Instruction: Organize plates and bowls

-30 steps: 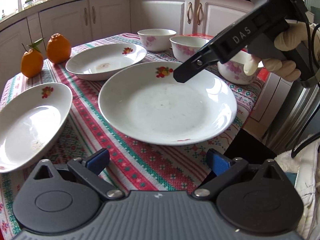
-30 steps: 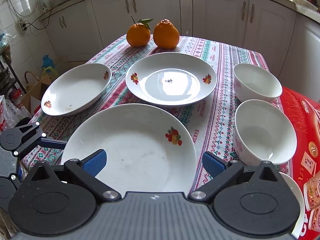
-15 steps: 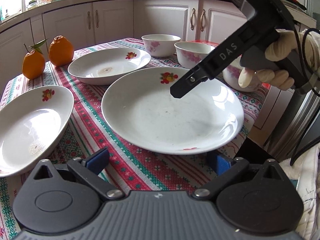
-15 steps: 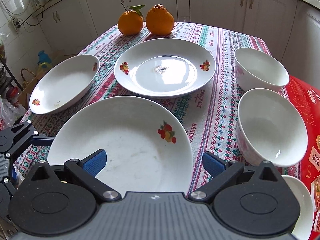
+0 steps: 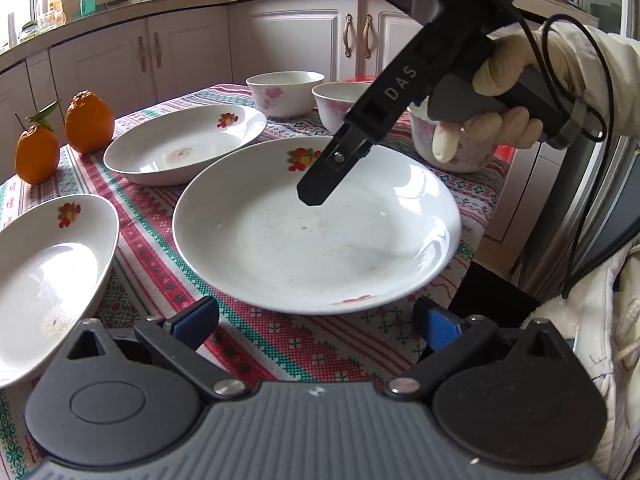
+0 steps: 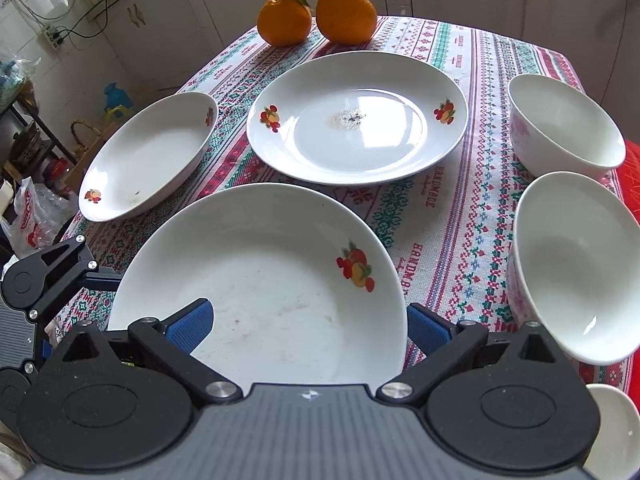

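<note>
The right tool hangs over the near plate, jaws spread wide and empty; the left tool is likewise wide open and empty, just short of that plate's rim. This plate sits at the table edge nearest the person. Nothing appears stacked yet, so all sorting remains. Count: three plates, three bowls, two oranges at the far edge.

Two oranges side by side on patterned tablecloth
</note>
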Demonstrator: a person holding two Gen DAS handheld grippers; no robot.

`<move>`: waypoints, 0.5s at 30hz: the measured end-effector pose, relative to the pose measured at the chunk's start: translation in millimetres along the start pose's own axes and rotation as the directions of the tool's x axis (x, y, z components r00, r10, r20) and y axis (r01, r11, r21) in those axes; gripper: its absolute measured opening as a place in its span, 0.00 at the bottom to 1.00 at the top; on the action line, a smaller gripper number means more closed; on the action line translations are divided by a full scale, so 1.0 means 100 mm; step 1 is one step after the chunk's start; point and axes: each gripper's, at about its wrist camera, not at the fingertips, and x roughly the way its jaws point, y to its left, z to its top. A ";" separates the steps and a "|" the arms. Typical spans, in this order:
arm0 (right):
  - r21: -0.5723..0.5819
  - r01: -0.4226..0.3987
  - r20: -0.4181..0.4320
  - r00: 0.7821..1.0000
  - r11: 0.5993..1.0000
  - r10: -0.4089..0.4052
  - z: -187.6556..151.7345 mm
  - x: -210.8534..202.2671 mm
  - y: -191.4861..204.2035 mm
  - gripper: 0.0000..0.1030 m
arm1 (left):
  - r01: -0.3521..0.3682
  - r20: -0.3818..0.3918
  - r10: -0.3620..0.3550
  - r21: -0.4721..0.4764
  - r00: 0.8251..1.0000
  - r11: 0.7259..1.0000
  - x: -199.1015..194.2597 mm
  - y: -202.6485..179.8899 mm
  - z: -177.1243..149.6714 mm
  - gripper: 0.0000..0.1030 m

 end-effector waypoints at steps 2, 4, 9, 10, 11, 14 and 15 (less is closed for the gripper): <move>-0.001 -0.014 -0.005 1.000 1.000 0.014 0.02 0.01 -0.01 1.00 | 0.004 0.004 -0.004 -0.008 1.000 1.000 0.01 0.02 0.00 0.99; -0.001 -0.022 -0.010 1.000 1.000 0.022 0.03 0.01 -0.02 0.99 | 0.009 0.004 -0.009 -0.017 1.000 1.000 0.02 0.04 0.00 0.99; -0.009 -0.044 -0.028 0.999 0.999 0.043 0.05 0.03 -0.06 0.93 | 0.012 0.007 -0.012 -0.017 1.000 1.000 0.03 0.06 0.02 0.97; -0.012 -0.043 -0.030 0.999 0.999 0.043 0.05 0.03 -0.06 0.92 | 0.011 0.009 -0.011 -0.016 1.000 1.000 0.02 0.06 0.02 0.96; -0.016 -0.041 -0.033 0.999 0.999 0.040 0.05 0.03 -0.06 0.92 | 0.012 0.009 -0.012 -0.014 1.000 1.000 0.02 0.06 0.03 0.95; -0.024 -0.044 -0.037 0.998 0.999 0.043 0.06 0.03 -0.06 0.92 | 0.022 0.001 -0.022 -0.012 1.000 1.000 0.04 0.07 0.04 0.94; -0.025 -0.049 -0.037 0.998 0.998 0.048 0.06 0.03 -0.06 0.92 | 0.026 0.000 -0.026 -0.011 1.000 1.000 0.04 0.08 0.04 0.94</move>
